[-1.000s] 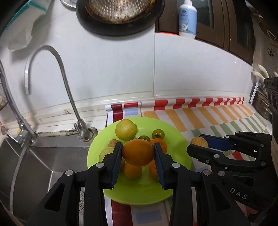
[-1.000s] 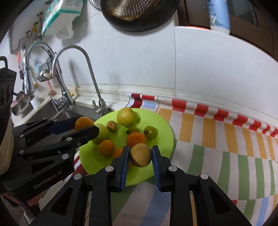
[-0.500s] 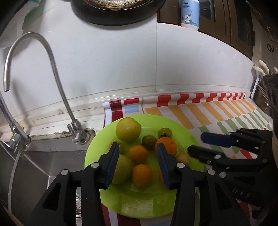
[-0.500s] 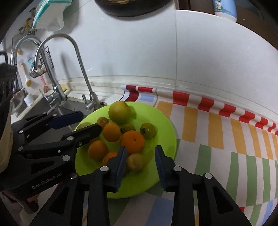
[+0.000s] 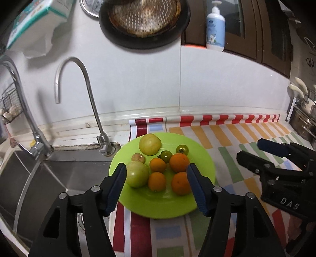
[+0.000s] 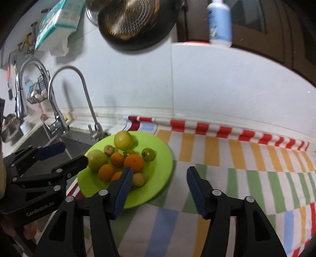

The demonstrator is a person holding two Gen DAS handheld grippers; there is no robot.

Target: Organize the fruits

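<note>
With both sets of jaws just sprung apart and empty, I've let go of my two fruits onto the plate.

My left gripper [image 5: 156, 185] and right gripper [image 6: 158, 184] stand half open, holding nothing; a second ago each clamped a fruit. The orange [image 5: 179, 162] and small brownish fruit [image 6: 138, 179] now lie on the green plate [image 5: 205, 158] among seven others, by the sink [image 5: 65, 178]. No fruit shows on the striped cloth [image 6: 246, 178], so sorting looks finished.

A home kitchen, plainly: steel sink [image 5: 59, 178] with two curved taps [image 5: 83, 94] along a white wall. Hanging above, a perforated pan [image 5: 144, 17] and soap bottle [image 5: 215, 25]; below, a striped cloth [image 6: 237, 168] covering the counter.
</note>
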